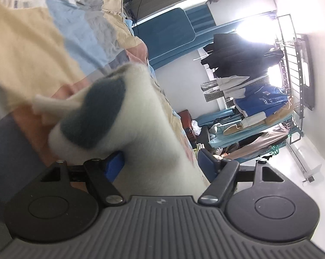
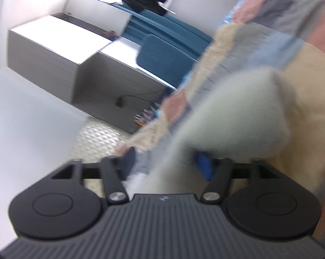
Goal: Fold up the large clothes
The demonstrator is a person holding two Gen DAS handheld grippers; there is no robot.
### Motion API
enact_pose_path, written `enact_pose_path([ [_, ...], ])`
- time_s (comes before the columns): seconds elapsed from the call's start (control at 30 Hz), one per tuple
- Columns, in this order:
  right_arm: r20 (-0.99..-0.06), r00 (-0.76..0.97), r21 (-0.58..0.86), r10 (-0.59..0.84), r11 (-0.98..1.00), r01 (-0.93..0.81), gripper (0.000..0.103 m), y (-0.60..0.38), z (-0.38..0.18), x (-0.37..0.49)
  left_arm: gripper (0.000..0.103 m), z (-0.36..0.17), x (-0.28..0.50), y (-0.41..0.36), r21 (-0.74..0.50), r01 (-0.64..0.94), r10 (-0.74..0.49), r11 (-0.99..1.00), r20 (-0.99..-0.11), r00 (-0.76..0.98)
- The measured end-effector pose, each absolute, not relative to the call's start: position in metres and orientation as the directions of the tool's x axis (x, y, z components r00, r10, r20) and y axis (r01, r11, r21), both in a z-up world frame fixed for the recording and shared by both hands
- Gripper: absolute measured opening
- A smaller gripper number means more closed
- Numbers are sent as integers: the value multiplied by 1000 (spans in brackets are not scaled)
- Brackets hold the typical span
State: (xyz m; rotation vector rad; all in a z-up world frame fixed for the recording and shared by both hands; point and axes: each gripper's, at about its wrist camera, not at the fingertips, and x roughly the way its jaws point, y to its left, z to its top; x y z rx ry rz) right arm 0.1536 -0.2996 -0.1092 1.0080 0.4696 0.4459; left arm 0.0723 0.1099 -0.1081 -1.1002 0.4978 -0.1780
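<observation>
Garment: white fuzzy garment (image 1: 145, 129), thick pile, with a dark grey-blue patch (image 1: 95, 116) on the near fold. In the left wrist view it fills the centre of frame and runs from the 10 o'clock side down to the gripper base at 6 o'clock. It lies over a patchwork bedspread (image 1: 33, 49) of cream, light blue, grey and pink blocks. A small white tab (image 1: 48, 103) sticks out of the garment at 9 o'clock of the grey patch.

Left gripper (image 1: 162, 166): jaws spread wide. The garment passes between the blue pads (image 1: 114, 165). The pad on the 9 o'clock side sits against the cloth; the pad on the 3 o'clock side stands clear of it. Read as released, cloth not pinched.

Right wrist view, heavily blurred: the same garment (image 2: 227, 112) shows as a pale grey-white band from 2 o'clock down to 6 o'clock, over the bedspread (image 2: 302, 99). Right gripper (image 2: 165, 167): jaws spread wide, cloth between them. The blue pad (image 2: 204, 166) at 3 o'clock lies at the cloth's edge; contact cannot be told through the blur. The dark pad at 9 o'clock is apart from the cloth. Read as released.

Surroundings, left view: teal headboard (image 1: 169, 34) at 12 o'clock; rack of hanging clothes (image 1: 248, 82) at 2 o'clock, backlit by a bright window (image 1: 255, 30).

Surroundings, right view: white and grey cabinet (image 2: 61, 58) at 10 o'clock; teal cushion (image 2: 164, 60) at 12 o'clock; pale floor (image 2: 33, 125) at 9 o'clock.
</observation>
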Motion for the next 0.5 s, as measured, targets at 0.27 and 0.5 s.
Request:
enact_pose_path([
  [0.27, -271, 788, 792, 553, 594, -144, 73, -288, -96, 232, 79, -111, 160, 111, -792, -147, -356, 593, -422, 834],
  [0.5, -371, 789, 651, 491, 743, -156, 72, -298, -97, 260, 79, -110, 186, 133, -722, -104, -305, 684, -413, 858],
])
